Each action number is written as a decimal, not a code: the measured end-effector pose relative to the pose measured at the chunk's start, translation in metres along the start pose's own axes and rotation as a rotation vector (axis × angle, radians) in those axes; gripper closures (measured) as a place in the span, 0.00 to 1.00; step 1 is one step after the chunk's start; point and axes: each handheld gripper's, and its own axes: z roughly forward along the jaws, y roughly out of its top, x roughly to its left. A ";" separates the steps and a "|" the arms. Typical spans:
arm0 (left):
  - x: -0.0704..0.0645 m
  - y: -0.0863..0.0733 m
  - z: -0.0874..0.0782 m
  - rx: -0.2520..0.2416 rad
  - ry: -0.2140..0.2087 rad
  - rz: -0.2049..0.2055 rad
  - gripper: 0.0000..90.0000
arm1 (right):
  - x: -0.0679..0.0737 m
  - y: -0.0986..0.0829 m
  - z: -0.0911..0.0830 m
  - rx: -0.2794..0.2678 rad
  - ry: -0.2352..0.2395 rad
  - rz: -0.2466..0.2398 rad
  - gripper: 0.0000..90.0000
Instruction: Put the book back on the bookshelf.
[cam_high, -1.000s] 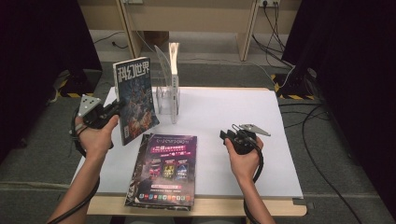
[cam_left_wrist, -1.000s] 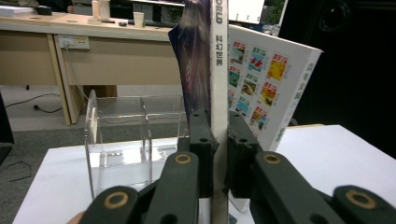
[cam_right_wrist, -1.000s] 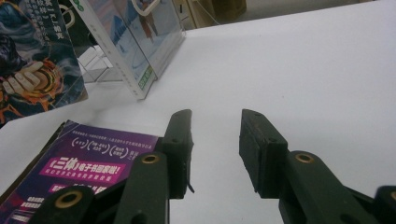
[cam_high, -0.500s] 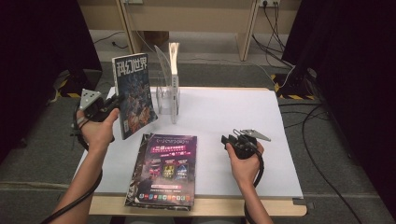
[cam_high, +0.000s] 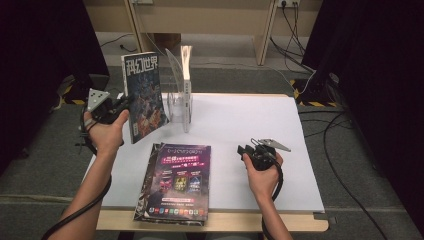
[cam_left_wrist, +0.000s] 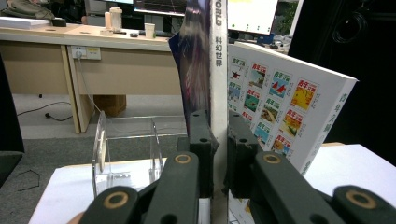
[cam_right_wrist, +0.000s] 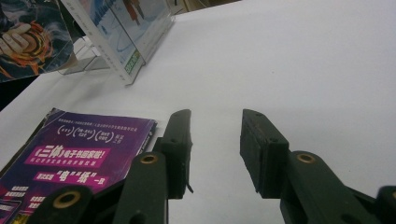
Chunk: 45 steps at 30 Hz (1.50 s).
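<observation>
My left gripper (cam_high: 121, 104) is shut on the spine edge of a science-fiction magazine (cam_high: 144, 95) and holds it upright above the table's left side, just left of a clear acrylic rack (cam_high: 176, 95). In the left gripper view the jaws pinch the magazine's spine (cam_left_wrist: 218, 93), with the rack (cam_left_wrist: 122, 149) beyond. A white-spined book (cam_high: 186, 85) stands in the rack; its back cover (cam_left_wrist: 280, 116) shows at right. A purple magazine (cam_high: 177, 180) lies flat near the front edge. My right gripper (cam_high: 246, 149) rests open on the table, right of the purple magazine (cam_right_wrist: 70, 158).
The white table (cam_high: 240, 120) has free room across its middle and right. Desk legs and cables (cam_high: 300, 30) stand on the floor behind it. Dark curtains flank both sides.
My left gripper has lifted the science-fiction magazine slightly up and toward the rack. The right gripper has barely moved.
</observation>
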 end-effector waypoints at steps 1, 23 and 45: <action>0.000 0.000 0.001 0.001 0.000 -0.001 0.92 | 0.000 0.000 0.001 -0.001 0.006 0.002 0.71; 0.001 -0.004 0.014 0.021 -0.009 -0.012 0.92 | -0.001 -0.002 0.003 0.015 0.004 0.006 0.70; 0.005 -0.001 0.052 -0.007 0.013 0.010 0.92 | -0.001 -0.005 0.006 0.027 0.005 0.005 0.70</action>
